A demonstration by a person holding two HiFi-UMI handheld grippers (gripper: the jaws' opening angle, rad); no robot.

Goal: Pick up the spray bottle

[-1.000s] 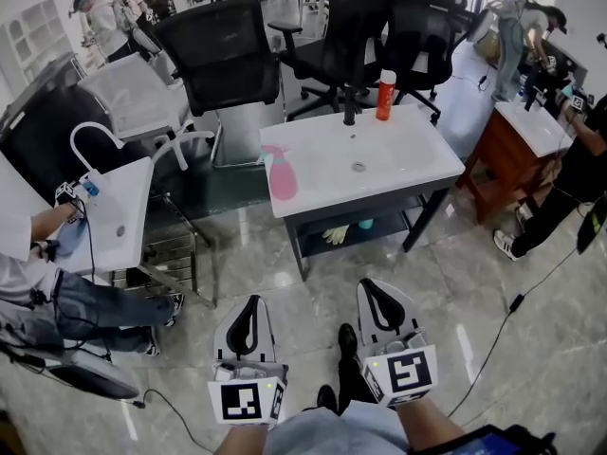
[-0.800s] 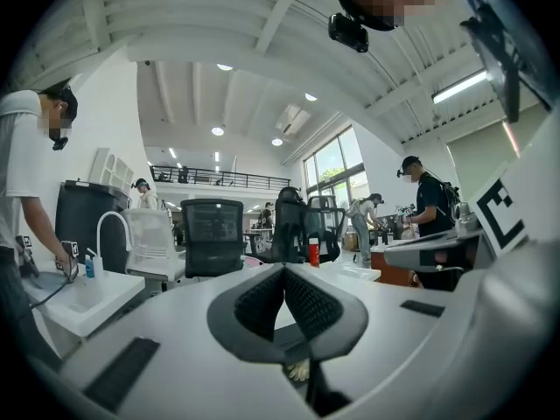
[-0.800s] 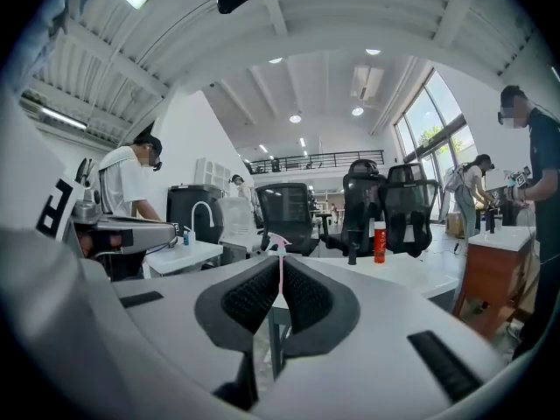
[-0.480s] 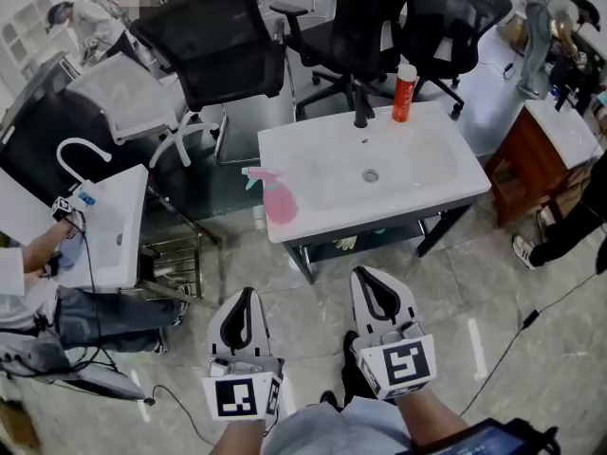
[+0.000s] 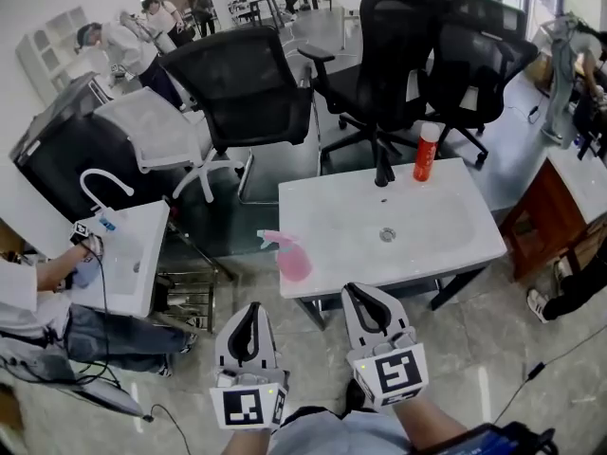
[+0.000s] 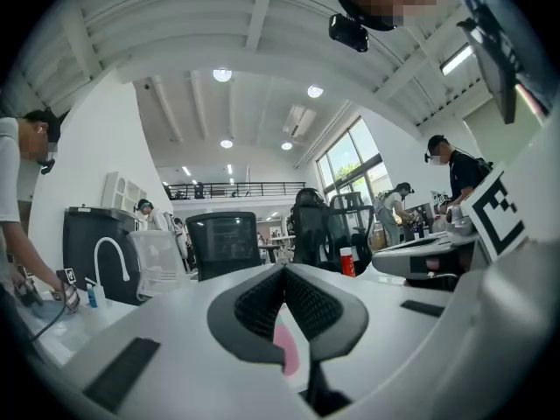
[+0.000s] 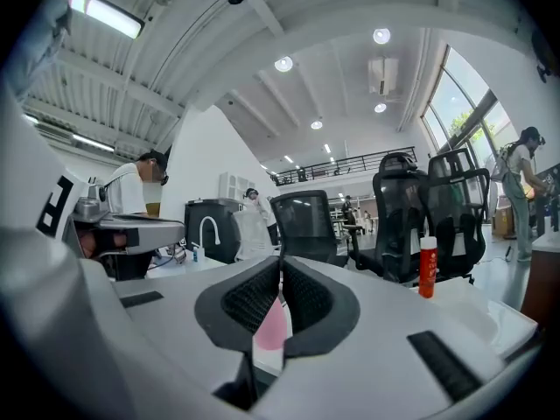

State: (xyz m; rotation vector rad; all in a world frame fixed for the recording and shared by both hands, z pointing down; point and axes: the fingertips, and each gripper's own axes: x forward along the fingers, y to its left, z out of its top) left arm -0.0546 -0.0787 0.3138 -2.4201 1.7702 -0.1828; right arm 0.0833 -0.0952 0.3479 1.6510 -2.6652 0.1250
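Note:
The pink spray bottle [image 5: 291,256] stands on the front left corner of the white basin counter [image 5: 432,252]. Both grippers are held level just short of the counter's front edge, and neither touches the bottle. My left gripper [image 5: 249,312] is shut and empty, below and left of the bottle. My right gripper [image 5: 363,294] is shut and empty, to the bottle's right. In the left gripper view the bottle [image 6: 287,353] shows as a pink strip behind the closed jaws [image 6: 284,270]. The right gripper view shows the bottle [image 7: 273,326] the same way behind its closed jaws [image 7: 281,264].
A red bottle [image 5: 426,153] stands at the counter's back edge beside a black faucet [image 5: 383,167]. Black office chairs [image 5: 245,85] stand behind the counter. A second white basin [image 5: 128,254] with a seated person is at the left, and a wooden cabinet [image 5: 545,207] at the right.
Both grippers have moved forward toward the counter, which now lies much nearer. The pink bottle sits closer above the jaws. Both jaws stayed shut.

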